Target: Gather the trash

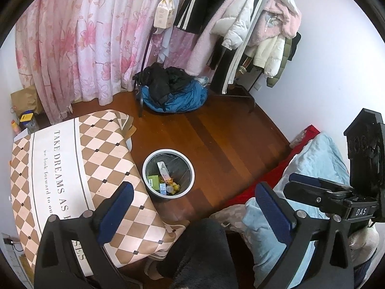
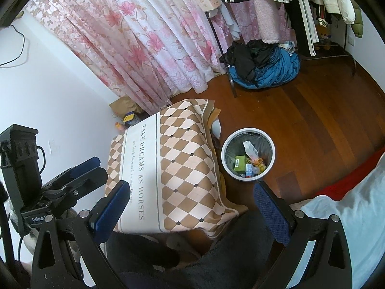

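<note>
The trash bin (image 1: 168, 175) stands on the wooden floor (image 1: 216, 132) just beside the draped corner of the table, and the trash we can see is already inside it: a green carton (image 1: 154, 182), a white tilted packet (image 1: 163, 168), a small blue-and-white box (image 1: 163, 189) and some crumpled orange and yellow wrappers (image 1: 172, 185), all lying in the lower part of a dark liner. We judge these to be light, thin-walled things that would crush or slide under a hard squeeze; the carton looks stiffest and would take a pinch across its flat faces, while the wrappers are soft and probably slippery, better caught at a bunched fold. The bin itself looks like rigid plastic with a pale rounded rim (image 2: 247, 132), and if it must be moved we would grip that rim, one finger inside and one outside, watching that the liner does not slip. Outward from there, the checked tablecloth (image 1: 72, 168) shows no loose litter on the part we can see. Our left gripper (image 1: 192, 207) hangs above the table edge and the bin with its blue-padded jaws wide apart and nothing between them; our right gripper (image 2: 192, 207) likewise has its jaws spread, empty, near the bin. A blue bundle of clothes (image 2: 264, 69) lies well apart under the rack (image 1: 240, 24), before the pink curtain (image 2: 144, 36).
</note>
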Demonstrator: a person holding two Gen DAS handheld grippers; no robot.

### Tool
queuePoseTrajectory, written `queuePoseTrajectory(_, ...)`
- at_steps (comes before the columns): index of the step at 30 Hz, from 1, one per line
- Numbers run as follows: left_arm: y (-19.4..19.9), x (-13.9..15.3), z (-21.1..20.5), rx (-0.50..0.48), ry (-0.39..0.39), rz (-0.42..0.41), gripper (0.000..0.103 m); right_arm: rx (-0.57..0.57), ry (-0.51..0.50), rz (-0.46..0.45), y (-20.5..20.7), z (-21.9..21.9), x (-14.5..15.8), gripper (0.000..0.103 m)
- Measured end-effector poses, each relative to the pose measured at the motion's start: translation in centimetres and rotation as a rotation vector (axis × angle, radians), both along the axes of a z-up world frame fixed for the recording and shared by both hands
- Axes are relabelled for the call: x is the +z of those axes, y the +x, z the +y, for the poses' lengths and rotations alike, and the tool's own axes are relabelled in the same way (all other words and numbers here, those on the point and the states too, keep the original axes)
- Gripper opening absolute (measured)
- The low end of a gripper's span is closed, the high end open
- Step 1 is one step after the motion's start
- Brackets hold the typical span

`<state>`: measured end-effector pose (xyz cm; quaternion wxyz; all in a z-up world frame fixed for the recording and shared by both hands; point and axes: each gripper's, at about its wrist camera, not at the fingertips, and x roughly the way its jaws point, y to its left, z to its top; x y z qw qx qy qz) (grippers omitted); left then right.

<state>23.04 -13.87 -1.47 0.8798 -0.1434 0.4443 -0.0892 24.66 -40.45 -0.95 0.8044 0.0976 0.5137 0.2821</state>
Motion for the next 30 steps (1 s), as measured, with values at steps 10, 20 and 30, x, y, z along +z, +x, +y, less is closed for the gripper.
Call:
queuePoseTrajectory(10,-0.45,0.11,0.18,0.012,-0.022,-0.003,0.103,0.031,-0.003,0.002,-0.34,-0.08,0.22,0.103)
queuePoseTrajectory(20,-0.36,0.28,0.03,0.012,-0.028,-0.002,0.103,0.052,0.001,0.011,0.07,0.11,0.19,0.103)
queuePoseTrajectory(30,0.04,0.70,-0.35,0.009,-0.035,-0.002,0.103,0.053,0.002,0.013,0.24,-0.06,0.23,0.103)
